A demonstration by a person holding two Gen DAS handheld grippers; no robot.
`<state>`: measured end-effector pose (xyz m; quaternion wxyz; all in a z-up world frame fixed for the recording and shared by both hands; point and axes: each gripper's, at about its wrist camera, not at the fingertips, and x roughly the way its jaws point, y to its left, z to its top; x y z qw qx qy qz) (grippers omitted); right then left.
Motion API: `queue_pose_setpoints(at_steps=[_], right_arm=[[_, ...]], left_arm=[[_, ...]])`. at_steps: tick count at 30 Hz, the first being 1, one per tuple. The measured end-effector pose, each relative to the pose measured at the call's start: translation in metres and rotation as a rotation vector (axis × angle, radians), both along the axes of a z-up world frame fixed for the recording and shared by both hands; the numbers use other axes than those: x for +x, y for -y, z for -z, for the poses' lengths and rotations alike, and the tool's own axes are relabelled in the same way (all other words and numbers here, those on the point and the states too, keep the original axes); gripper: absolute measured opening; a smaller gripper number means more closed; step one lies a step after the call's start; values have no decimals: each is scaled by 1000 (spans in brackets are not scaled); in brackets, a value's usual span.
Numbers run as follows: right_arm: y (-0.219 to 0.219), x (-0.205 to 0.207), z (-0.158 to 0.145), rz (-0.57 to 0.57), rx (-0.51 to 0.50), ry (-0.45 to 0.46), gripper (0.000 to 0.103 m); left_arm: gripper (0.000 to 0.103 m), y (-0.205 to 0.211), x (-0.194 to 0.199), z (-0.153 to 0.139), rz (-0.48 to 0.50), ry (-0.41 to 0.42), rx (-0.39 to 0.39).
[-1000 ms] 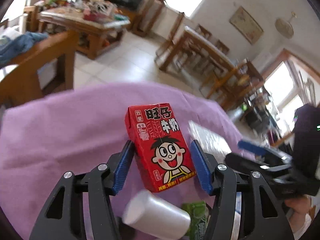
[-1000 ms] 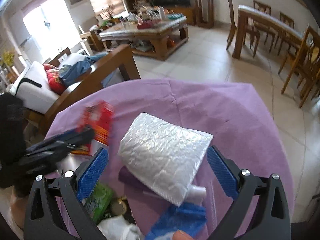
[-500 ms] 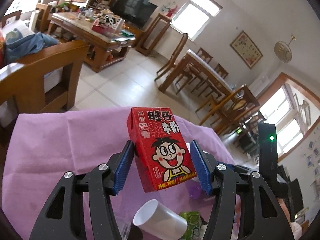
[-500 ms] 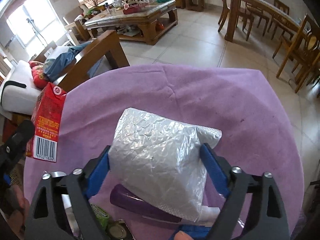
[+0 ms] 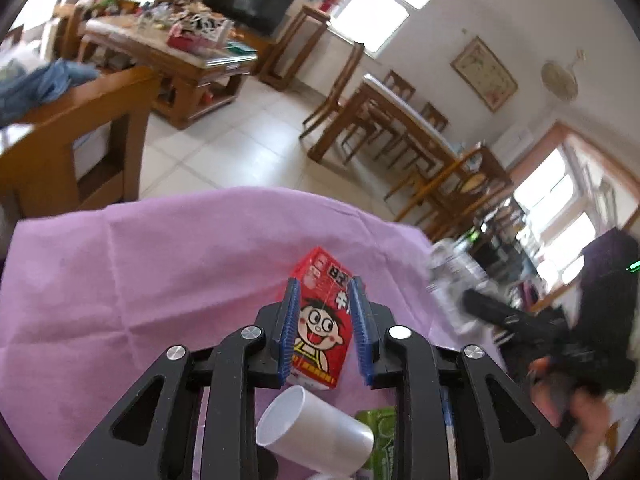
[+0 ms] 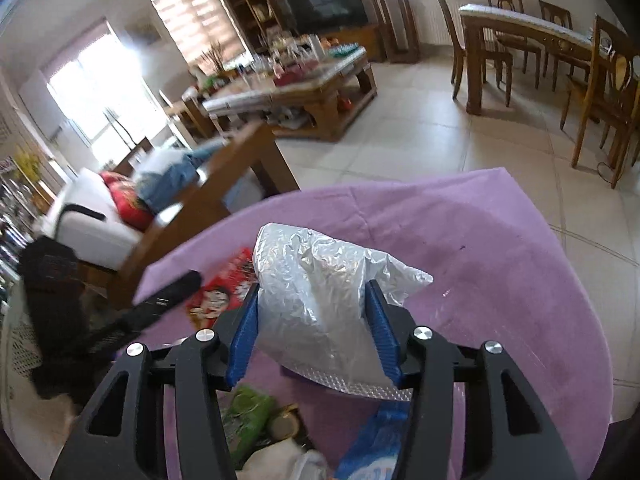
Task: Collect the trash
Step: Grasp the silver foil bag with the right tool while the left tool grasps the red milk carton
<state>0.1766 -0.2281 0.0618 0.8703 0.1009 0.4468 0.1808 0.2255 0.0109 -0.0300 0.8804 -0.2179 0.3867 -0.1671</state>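
My left gripper is shut on a red milk carton with a cartoon face, held over the purple tablecloth. The carton also shows in the right wrist view, behind the left gripper's black body. My right gripper is shut on a crumpled silver bubble-wrap bag, held above the cloth. The right gripper and the bag appear blurred at the right of the left wrist view.
Below the grippers lies a pile of trash: a white cup, a green packet, a blue wrapper and white paper. A wooden bench, a coffee table and a dining set stand beyond the round table.
Both grippers have closed tighter on their items. The carton now sits lower and deeper between the left fingers. The bag is squeezed narrower between the right fingers.
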Motion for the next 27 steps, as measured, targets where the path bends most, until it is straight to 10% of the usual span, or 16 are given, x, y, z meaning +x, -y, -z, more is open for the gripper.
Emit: queue_pose_setpoints(at_steps=[2, 4, 8, 11, 27], right_arm=[[5, -14, -10, -5, 41, 28, 51], [5, -26, -17, -15, 63, 53, 51], [9, -53, -24, -36, 99, 85, 51], [15, -73, -22, -42, 100, 93, 51], [130, -170, -37, 176, 193, 249, 51]], left_arm=[[77, 9, 0, -3, 23, 17, 60], [86, 19, 0, -6, 21, 33, 171], [85, 27, 10, 10, 58, -42, 232], [63, 27, 16, 18, 70, -68, 267], [51, 65, -35, -34, 175, 215, 93]])
